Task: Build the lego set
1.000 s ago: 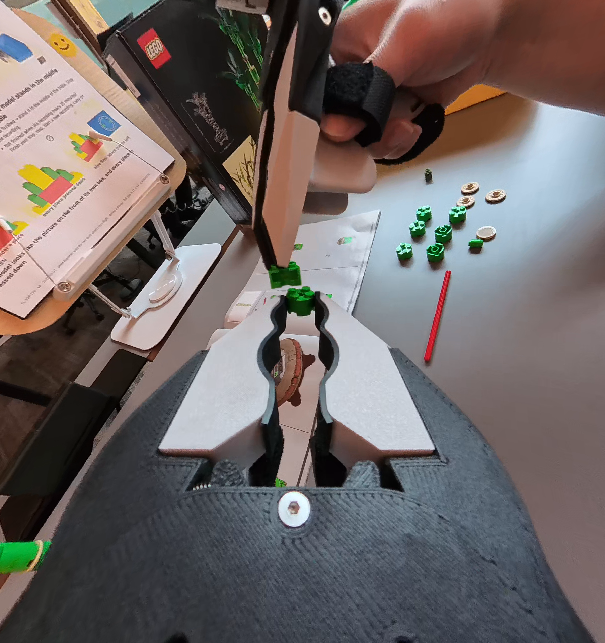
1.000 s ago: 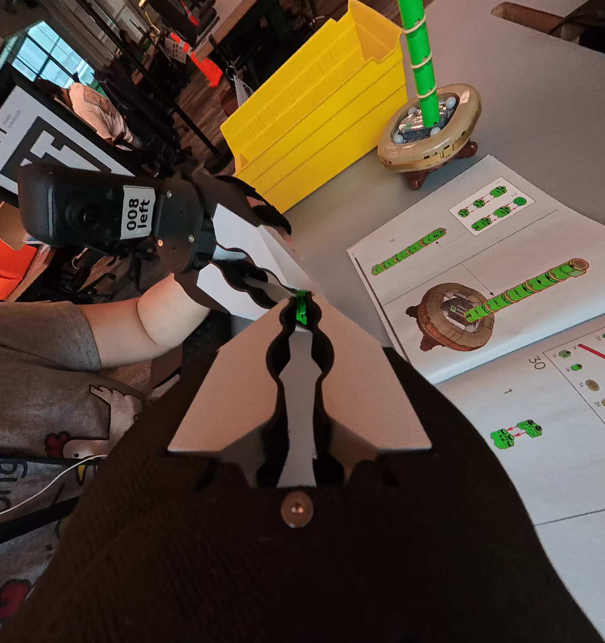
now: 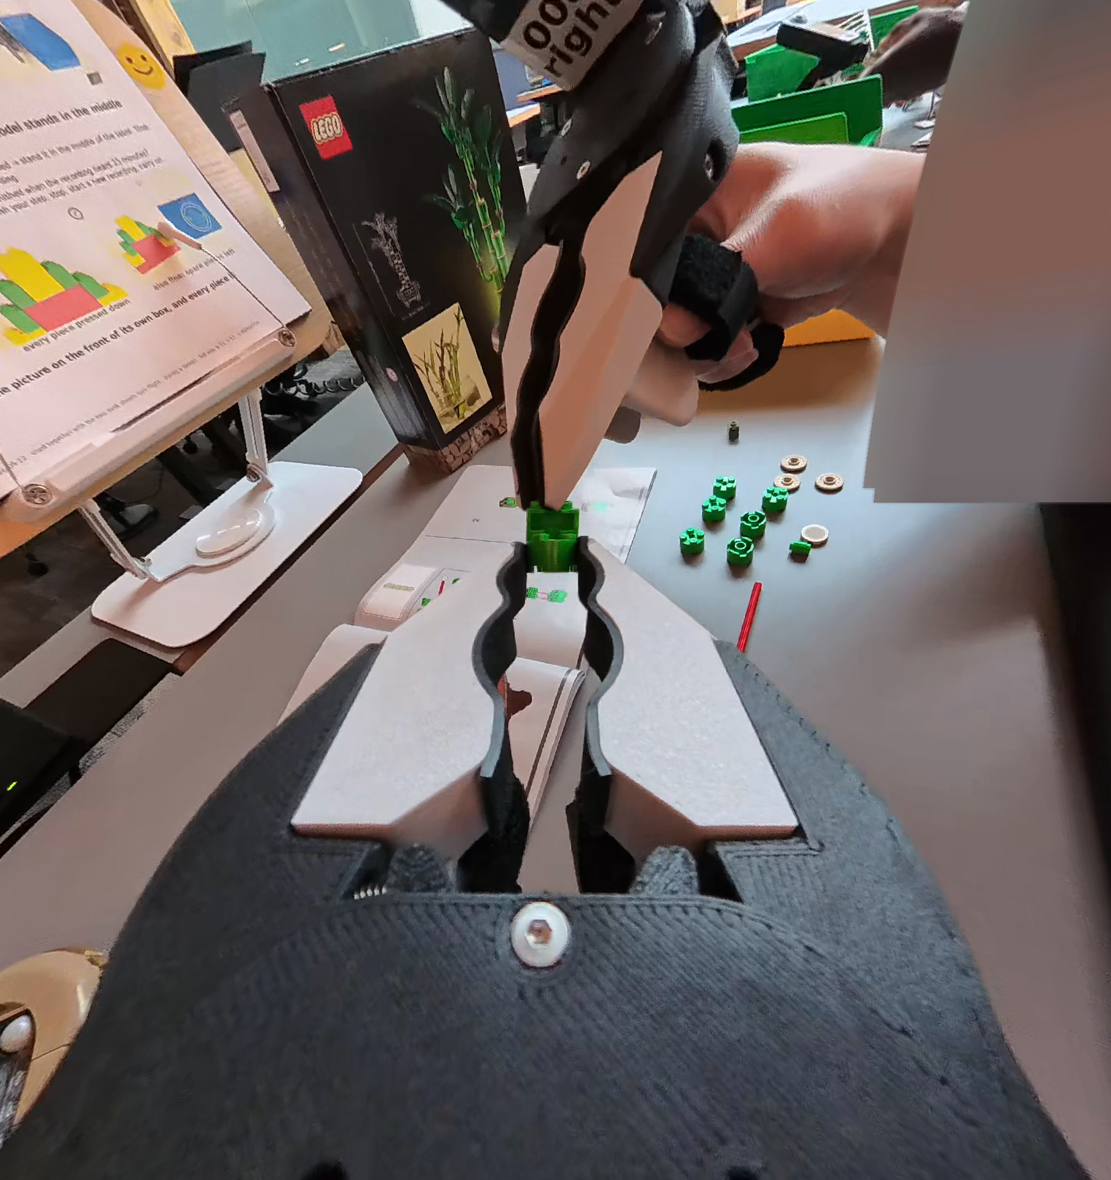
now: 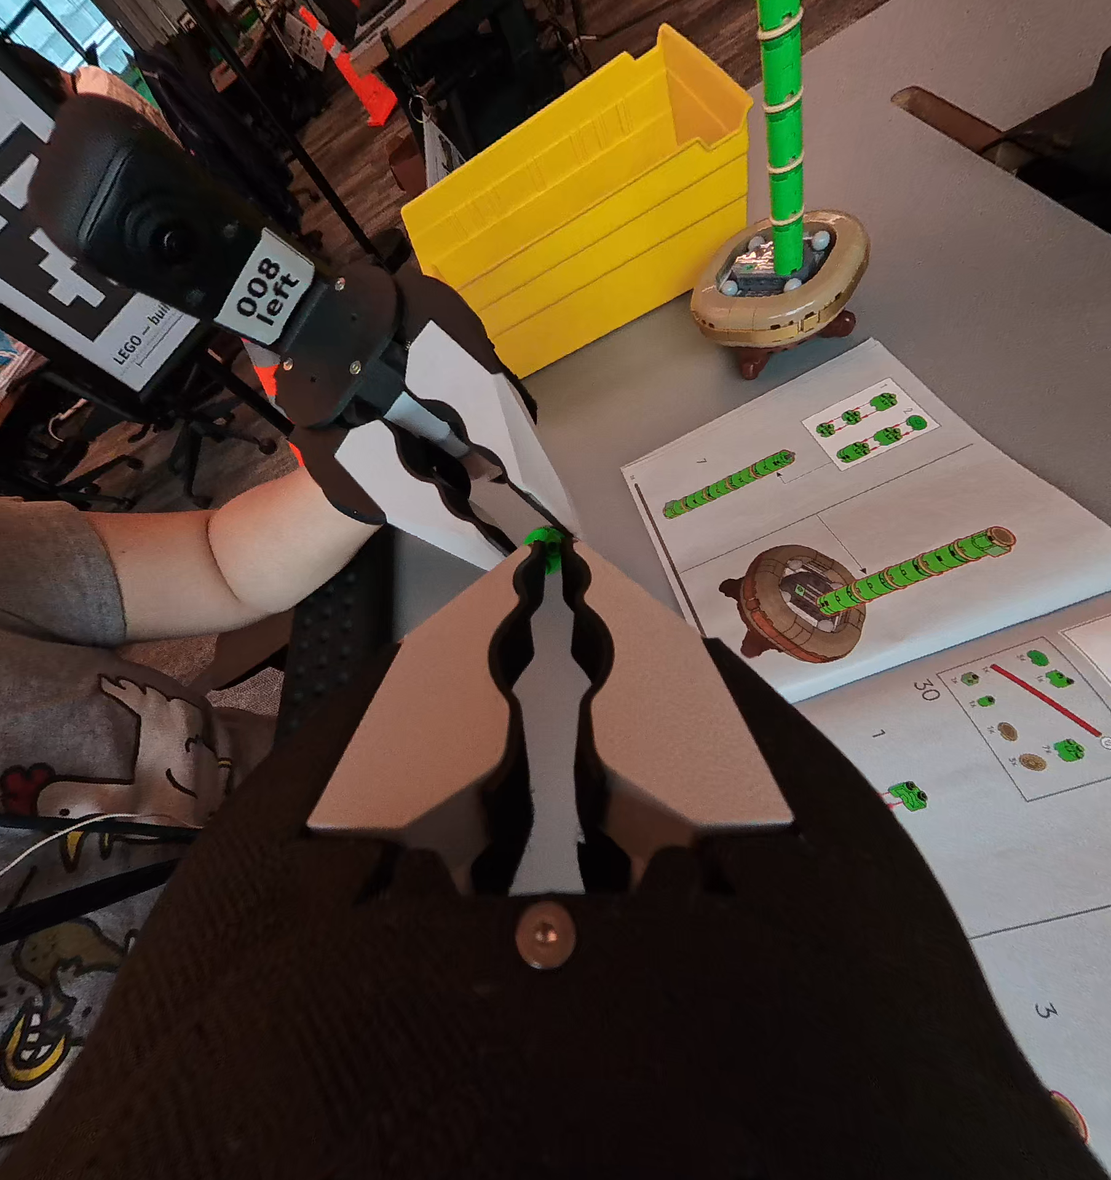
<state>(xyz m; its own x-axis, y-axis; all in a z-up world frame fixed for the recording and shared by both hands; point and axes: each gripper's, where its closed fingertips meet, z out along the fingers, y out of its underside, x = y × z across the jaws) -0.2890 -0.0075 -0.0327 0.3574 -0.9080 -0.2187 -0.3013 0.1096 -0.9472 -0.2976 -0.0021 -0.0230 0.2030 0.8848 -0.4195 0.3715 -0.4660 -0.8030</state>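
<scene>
Left wrist view is showing you the heart of it: you are pinching a green round brick point(image 3: 551, 554) at the very tips of your left tongs point(image 3: 551, 557), and your right tongs point(image 3: 543, 504) are coming down from above with a second green brick point(image 3: 551, 516) sitting on top of the first, the two touching, apparently being pressed together stud to socket. You are holding the pair in the air above the open instruction booklet point(image 3: 540, 683), probably because squeezing one brick against the other gives you a firm counterforce that the desk point(image 3: 859, 670) would not give such small pieces. Both sets of tongs are nearly closed, each gripping only its own brick by the narrow tip, which is leaving the mating faces free. In the right wrist view the green piece point(image 4: 545, 543) is just peeking out between the right tongs point(image 4: 549, 552) tips, with the left tongs point(image 4: 476, 504) meeting them at an angle. The booklet point(image 4: 891, 511) is lying open right beside you, so the stalk diagram is staying in sight while you are stacking. Well apart on the desk, the spare green bricks point(image 3: 738, 523), the tan round plates point(image 3: 802, 479) and the red axle point(image 3: 749, 614) are waiting in a loose cluster within reach. Farther off, the tan pot base point(image 4: 782, 306) with its green stalk point(image 4: 782, 128) is standing upright near the yellow bin point(image 4: 578, 204); judging by the page, this new segment stack is meant for a similar stalk.
</scene>
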